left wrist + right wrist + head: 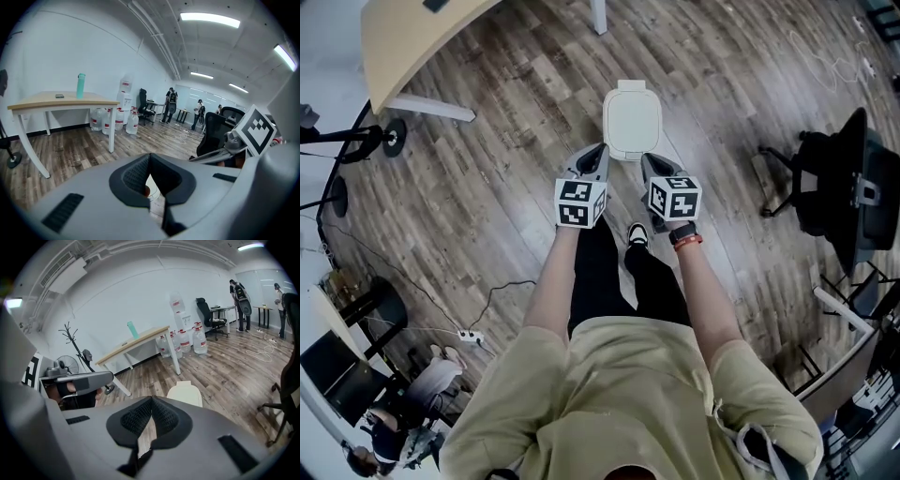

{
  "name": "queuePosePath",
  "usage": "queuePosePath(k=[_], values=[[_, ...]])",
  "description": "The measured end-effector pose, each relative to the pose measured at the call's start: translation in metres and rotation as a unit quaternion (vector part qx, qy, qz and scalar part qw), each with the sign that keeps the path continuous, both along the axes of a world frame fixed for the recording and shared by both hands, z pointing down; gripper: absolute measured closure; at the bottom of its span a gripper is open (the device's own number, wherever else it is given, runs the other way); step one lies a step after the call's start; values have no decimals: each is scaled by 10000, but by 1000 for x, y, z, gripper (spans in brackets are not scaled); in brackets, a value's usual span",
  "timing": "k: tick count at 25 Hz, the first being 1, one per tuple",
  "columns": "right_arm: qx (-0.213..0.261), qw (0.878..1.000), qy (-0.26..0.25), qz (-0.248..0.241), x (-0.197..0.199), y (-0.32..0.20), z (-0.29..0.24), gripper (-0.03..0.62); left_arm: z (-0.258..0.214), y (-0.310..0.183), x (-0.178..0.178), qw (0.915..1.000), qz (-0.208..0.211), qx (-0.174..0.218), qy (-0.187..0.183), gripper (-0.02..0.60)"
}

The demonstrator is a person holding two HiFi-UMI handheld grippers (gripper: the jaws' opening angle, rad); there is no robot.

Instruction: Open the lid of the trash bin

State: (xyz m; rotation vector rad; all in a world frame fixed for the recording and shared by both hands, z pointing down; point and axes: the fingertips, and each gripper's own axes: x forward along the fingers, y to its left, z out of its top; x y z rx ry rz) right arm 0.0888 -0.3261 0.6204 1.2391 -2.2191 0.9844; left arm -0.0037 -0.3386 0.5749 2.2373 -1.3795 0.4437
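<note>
wood floor (506,141), white wall (61,47), desk (56,100), ceiling lts (209,18)

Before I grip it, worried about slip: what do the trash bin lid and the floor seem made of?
The trash bin lid looks like smooth cream-white plastic: rounded moulded corners, even colour. The floor shows brown planks with grain and staggered seams; real wood or laminate, I cannot tell.

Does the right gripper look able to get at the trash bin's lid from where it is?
Probably yes. The right gripper sits by the near edge of the trash bin lid, with nothing between them in the head view. Its jaws are together and empty; the lid is down.
</note>
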Motion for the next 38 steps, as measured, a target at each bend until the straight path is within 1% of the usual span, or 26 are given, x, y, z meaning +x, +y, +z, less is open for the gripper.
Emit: queuePosePath(k=[6, 12, 16, 18, 20, 24, 29, 33, 38], values=[[-297, 9994, 57, -176, -14, -16, 60, 579, 48, -28, -8, 10000, -12, 47, 77, 560], [-552, 9983, 89, -187, -18, -26, 126, 579, 100, -51, -9, 9995, 153, 222, 165, 560], [-744, 9970, 144, -164, -21, -29, 173, 579, 135, -62, -16, 9986, 188, 327, 364, 560], [-846, 9961, 189, -177, -24, -27, 193, 579, 151, -64, -22, 9980, 196, 323, 511, 560], [-913, 9954, 232, -192, -27, -27, 212, 579, 167, -65, -26, 9976, 225, 318, 576, 560], [-984, 9941, 396, -243, -30, -35, 253, 579, 203, -72, -28, 9975, 383, 357, 473, 560], [-1138, 9911, 633, -290, -26, -36, 294, 579, 240, -72, -17, 9966, 644, 341, 392, 560], [-1264, 9888, 716, -354, -25, -39, 322, 579, 265, -76, -15, 9966, 702, 232, 355, 560], [-1381, 9875, 708, -286, -14, -41, 359, 579, 295, -75, -9, 9968, 747, 141, 255, 560]])
